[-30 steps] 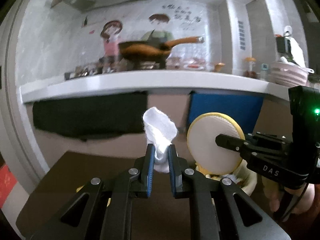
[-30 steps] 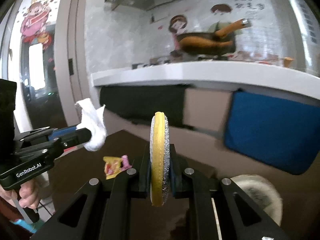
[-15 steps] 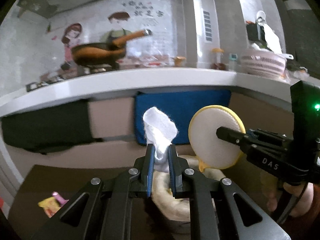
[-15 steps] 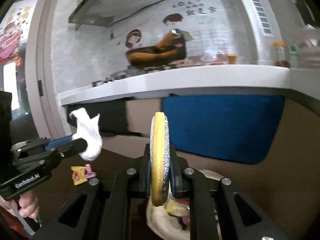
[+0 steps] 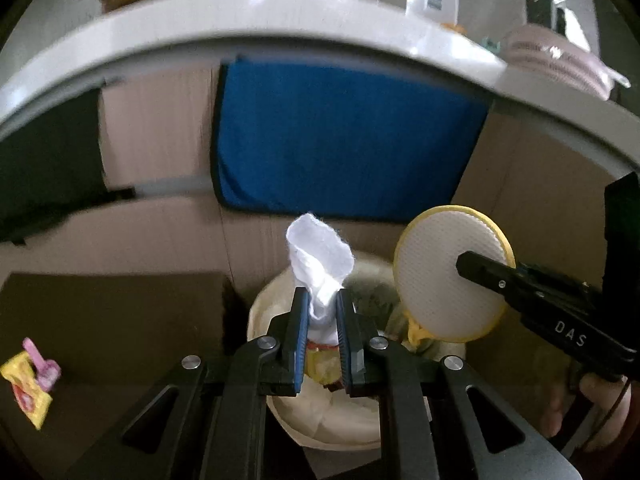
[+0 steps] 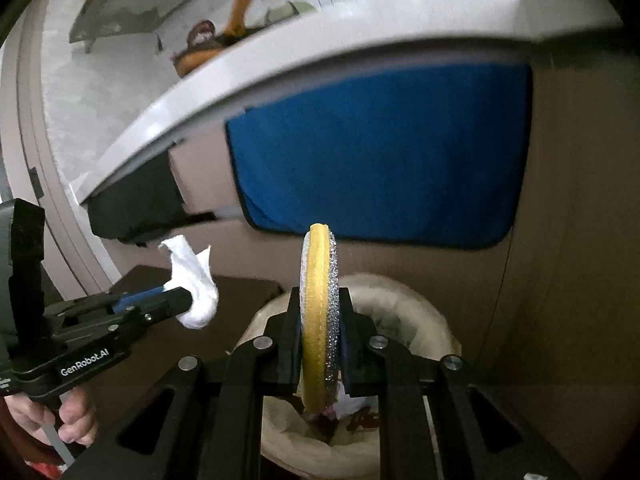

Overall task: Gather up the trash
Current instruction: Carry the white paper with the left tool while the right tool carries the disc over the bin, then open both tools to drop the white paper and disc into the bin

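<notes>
My left gripper (image 5: 322, 300) is shut on a crumpled white tissue (image 5: 318, 264) and holds it above the cream-lined trash bin (image 5: 264, 312). The tissue also shows in the right wrist view (image 6: 192, 284). My right gripper (image 6: 320, 308) is shut on a round yellow scouring pad (image 6: 318, 320), held edge-on over the bin (image 6: 420, 312). The pad shows face-on in the left wrist view (image 5: 448, 276). Wrappers lie inside the bin (image 5: 324, 364).
A yellow and pink wrapper (image 5: 30, 380) lies on the dark low table (image 5: 120, 320) left of the bin. A blue cloth (image 5: 344, 140) and a black cloth (image 5: 48, 168) hang from the white counter edge (image 5: 280, 24) behind. Cardboard (image 6: 560, 280) stands behind the bin.
Both grippers have tilted down and moved right toward the bin, which now lies directly beneath them. The tissue and pad stay gripped.
</notes>
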{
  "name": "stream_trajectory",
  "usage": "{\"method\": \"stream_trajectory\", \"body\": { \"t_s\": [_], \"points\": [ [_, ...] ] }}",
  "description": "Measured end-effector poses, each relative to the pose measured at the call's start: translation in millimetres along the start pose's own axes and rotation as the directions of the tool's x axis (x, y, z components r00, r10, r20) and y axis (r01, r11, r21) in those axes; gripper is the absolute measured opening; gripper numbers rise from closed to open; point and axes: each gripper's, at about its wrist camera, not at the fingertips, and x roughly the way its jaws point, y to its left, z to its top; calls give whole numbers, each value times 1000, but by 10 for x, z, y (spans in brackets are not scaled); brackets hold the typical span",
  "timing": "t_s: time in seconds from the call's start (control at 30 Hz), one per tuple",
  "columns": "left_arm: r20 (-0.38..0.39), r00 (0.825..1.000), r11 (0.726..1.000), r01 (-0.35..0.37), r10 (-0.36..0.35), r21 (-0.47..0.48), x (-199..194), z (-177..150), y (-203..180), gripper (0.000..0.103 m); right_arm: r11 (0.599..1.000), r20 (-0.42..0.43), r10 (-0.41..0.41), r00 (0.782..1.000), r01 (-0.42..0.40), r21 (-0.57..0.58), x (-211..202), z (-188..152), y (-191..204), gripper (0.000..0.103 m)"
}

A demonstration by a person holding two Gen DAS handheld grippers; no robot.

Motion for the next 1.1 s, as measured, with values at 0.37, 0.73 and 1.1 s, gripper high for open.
{"method": "stream_trajectory", "body": {
  "t_s": [0.37, 0.73, 1.1],
  "points": [
    [-151, 988, 999, 27, -32, -39, 647, -237, 55, 14, 999, -129, -14, 992, 20, 50, 566, -251, -233, 14],
    [-259, 964, 996, 31, -52, -82, 1007, -393, 170, 14, 997, -223, -32, 974, 47, 62, 897, -462, -352, 14],
    [-254, 957, 984, 107, -141, -146, 1128, -405, 238, 33, 994, -266, -67, 962, 87, 64, 940, -606, -438, 28]
  ]
}}
